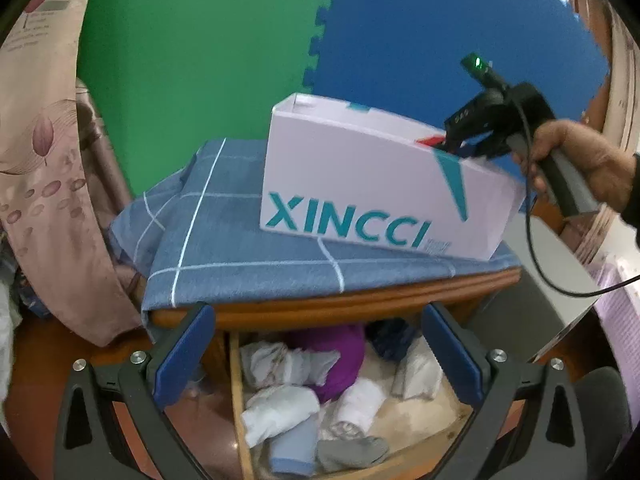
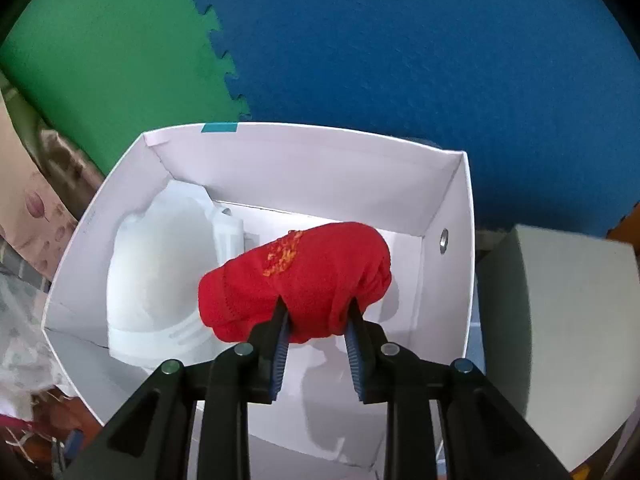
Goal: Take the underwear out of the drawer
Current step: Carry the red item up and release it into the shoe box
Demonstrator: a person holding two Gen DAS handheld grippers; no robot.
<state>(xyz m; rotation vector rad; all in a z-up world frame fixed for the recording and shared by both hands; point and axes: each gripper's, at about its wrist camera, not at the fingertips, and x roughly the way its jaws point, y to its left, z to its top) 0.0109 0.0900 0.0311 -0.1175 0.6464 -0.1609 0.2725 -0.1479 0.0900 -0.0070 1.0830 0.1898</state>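
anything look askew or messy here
The white cardboard box sits tilted on the rumpled blue checked cloth, not flat. In the open wooden drawer the rolled clothes lie jumbled.

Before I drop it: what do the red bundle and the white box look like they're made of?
Red bundle: soft knit cloth, matte; it bulges around the right tool pinching it, with orange stitching on top. White box: apparently thin, smooth cardboard, judging by its folded corners, printed lettering and metal eyelet.

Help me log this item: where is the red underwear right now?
In the right wrist view, the red underwear is clamped in the right gripper, over the open white box, right of the white garment inside.
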